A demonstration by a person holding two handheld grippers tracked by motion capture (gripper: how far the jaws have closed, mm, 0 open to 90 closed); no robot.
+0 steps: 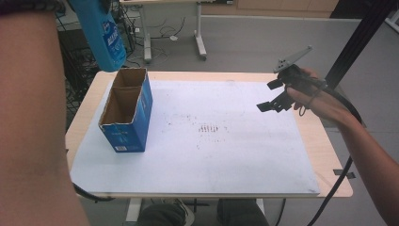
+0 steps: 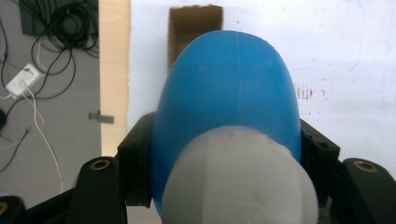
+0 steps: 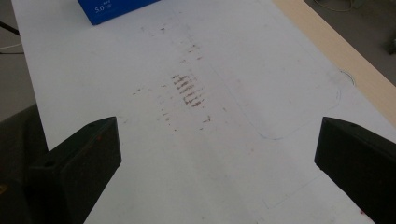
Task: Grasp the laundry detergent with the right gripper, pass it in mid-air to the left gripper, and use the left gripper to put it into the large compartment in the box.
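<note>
A blue bottle [image 1: 104,35] with a white label hangs base down in the air, just above the far end of an open blue cardboard box [image 1: 127,110] at the table's left. In the left gripper view my left gripper [image 2: 224,154] is shut on the blue bottle [image 2: 229,93], whose grey cap [image 2: 240,182] points at the camera, and the box's open compartment [image 2: 194,23] lies below. My right gripper [image 1: 275,96] hovers over the table's right side, open and empty. Its two black jaws stand wide apart over the white mat [image 3: 210,154].
The box has two compartments, both empty as far as I see. A white mat [image 1: 235,155] with brown stains [image 1: 209,128] covers the wooden table [image 1: 329,150]. Cables [image 2: 51,28] lie on the floor beyond the left edge. A black post [image 1: 362,33] rises at right.
</note>
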